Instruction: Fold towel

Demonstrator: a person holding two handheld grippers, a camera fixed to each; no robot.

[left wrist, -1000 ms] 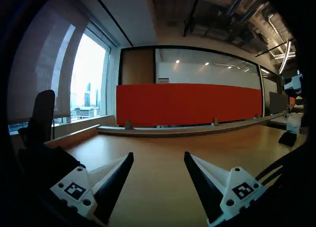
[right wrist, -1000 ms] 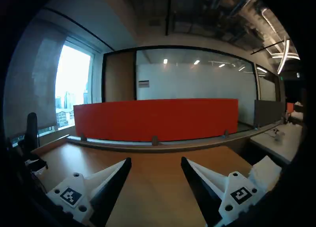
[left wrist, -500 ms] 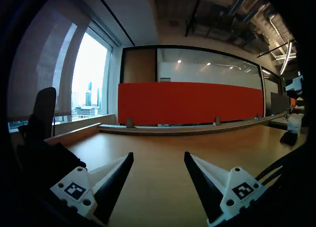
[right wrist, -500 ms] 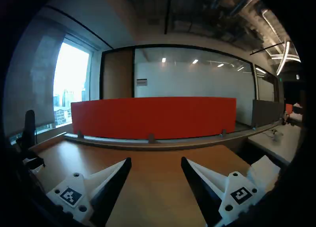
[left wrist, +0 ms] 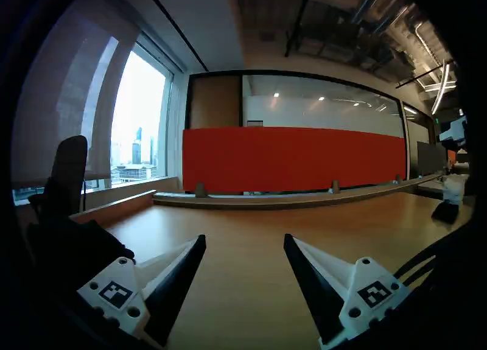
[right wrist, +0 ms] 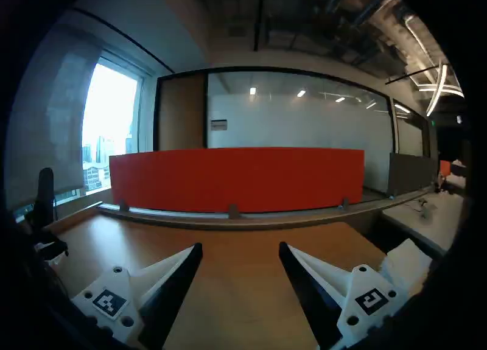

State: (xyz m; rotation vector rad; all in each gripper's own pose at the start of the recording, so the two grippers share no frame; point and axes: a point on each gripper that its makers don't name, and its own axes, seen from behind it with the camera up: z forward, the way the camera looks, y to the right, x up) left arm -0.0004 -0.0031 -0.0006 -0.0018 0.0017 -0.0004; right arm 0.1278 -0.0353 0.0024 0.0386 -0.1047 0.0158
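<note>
Wood-grain tabletop (left wrist: pixel 341 219) lies bare in front of both pairs of jaws, and little has altered over the last second. The left gripper (left wrist: pixel 243 237) holds almost the same level line toward the red divider (left wrist: pixel 292 158) at mid-frame, while the right gripper (right wrist: pixel 239 245) has dipped a shade, so the divider sits slightly higher in its view. Both sets of jaws remain spread apart with nothing between them. What I take for the towel (right wrist: pixel 406 263), a pale crumpled mass at the lower right of the right gripper view, lies just beside that gripper's outer finger. I'd judge folding hasn't begun, since neither tool is aimed at the cloth.
</note>
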